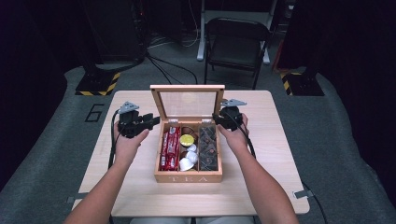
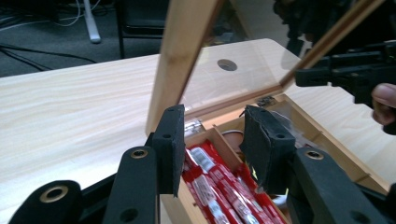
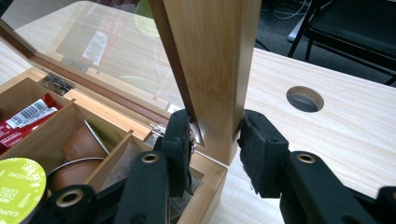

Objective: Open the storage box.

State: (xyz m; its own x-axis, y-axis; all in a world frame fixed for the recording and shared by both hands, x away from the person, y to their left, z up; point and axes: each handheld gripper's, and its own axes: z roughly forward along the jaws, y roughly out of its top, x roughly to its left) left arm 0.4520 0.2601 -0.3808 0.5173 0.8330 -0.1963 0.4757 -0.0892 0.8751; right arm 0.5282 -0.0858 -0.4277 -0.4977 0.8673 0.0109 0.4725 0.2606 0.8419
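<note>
A wooden tea box (image 1: pixel 188 177) stands in the middle of the table with its glass lid (image 1: pixel 187 87) raised upright. Inside lie red packets (image 1: pixel 170 148) on the left, a green-topped capsule (image 1: pixel 187 139) and white capsules (image 1: pixel 187 161) in the middle, and dark tea bags (image 1: pixel 208 147) on the right. My right gripper (image 3: pixel 215 123) is shut on the lid's right frame bar (image 3: pixel 212 70), low near the hinge. My left gripper (image 2: pixel 212 116) hovers by the lid's left frame bar (image 2: pixel 177 56) with its jaws apart; between them I see just the red packets (image 2: pixel 219 186).
The table (image 1: pixel 261 186) has a round cable hole (image 3: pixel 304 99) right of the box. A dark folding chair (image 1: pixel 236 42) stands beyond the far edge. Striped stand bases (image 1: pixel 98 84) sit on the floor at both far corners. Cables trail from both grippers.
</note>
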